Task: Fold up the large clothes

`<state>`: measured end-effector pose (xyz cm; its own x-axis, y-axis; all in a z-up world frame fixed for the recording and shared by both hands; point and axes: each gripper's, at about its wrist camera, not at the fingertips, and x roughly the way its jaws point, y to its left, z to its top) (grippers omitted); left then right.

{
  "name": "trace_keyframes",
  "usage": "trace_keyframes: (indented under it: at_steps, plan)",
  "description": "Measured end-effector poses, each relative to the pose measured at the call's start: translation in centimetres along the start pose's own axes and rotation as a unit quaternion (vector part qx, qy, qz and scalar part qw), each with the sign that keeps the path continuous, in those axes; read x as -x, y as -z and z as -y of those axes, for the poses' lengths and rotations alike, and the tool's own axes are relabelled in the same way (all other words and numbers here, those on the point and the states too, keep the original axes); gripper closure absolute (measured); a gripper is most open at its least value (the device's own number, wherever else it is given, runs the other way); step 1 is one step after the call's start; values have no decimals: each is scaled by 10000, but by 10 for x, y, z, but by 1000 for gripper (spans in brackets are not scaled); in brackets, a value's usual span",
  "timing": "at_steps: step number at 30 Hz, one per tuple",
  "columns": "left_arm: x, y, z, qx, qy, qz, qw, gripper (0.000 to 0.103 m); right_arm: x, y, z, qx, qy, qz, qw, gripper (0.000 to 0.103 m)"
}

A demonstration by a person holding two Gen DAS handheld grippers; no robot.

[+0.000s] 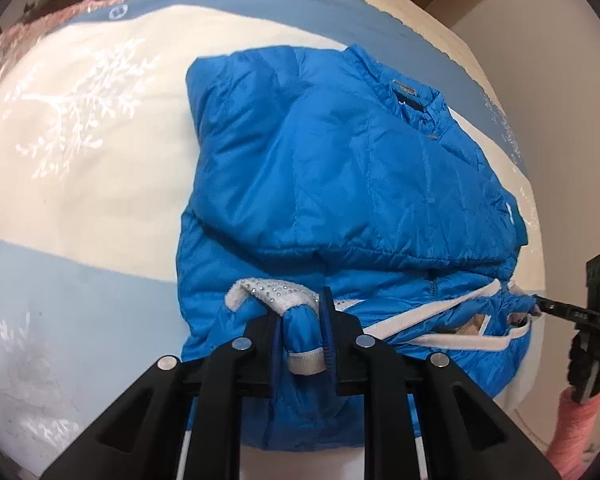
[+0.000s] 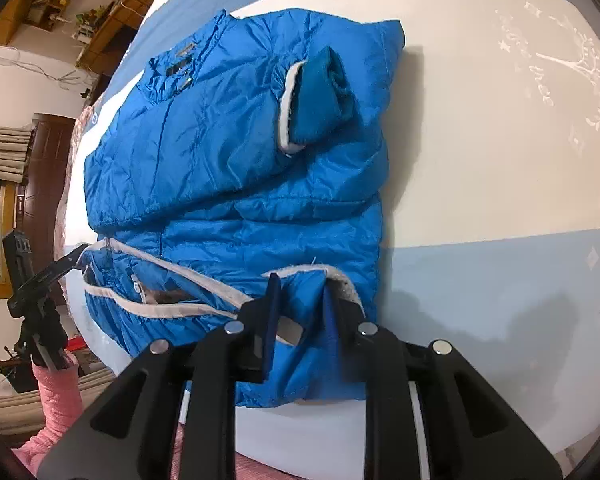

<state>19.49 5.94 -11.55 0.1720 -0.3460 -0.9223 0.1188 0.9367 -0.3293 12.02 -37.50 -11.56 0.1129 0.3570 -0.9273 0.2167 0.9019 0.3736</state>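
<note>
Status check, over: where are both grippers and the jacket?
Left gripper and right gripper both at the near hem, fabric between the jaws. Blue jacket half folded on bed. Nothing in the way.

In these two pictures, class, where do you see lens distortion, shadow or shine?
Left wrist view: fisheye bulges the bedspread into a dome, corners dark; blue jacket sharp with soft sheen. Right wrist view: same bulge; dark shadow on the bedspread right of the claw.

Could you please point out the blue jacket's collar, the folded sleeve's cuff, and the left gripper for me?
collar (image 1: 414, 98): left wrist view, on the dark label inside the neck.
sleeve cuff (image 2: 320, 96): right wrist view, on the blue knit end.
left gripper (image 1: 303, 320): left wrist view, midway between the fingertips.
</note>
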Motion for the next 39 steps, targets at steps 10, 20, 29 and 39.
trace_keyframes:
  at_steps: [10, 20, 29, 39]
  plan:
    - [-1, -23, 27, -311, -508, 476, 9971, 88, 4, -28, -6, 29, 147, 439, 9989, 94]
    - [-4, -116, 49, -565, -682, 932, 9917, 88, 20, -118, -19, 58, 323, 756, 9966, 94]
    - [-53, -191, 33, -346, -738, 750, 9938, 88, -4, -207, -15, -124, 287, 688, 9971, 93]
    - [-95, -225, 27, -348, -787, 517, 9949, 88, -36, -245, -7, -199, 445, 491, 9976, 93]
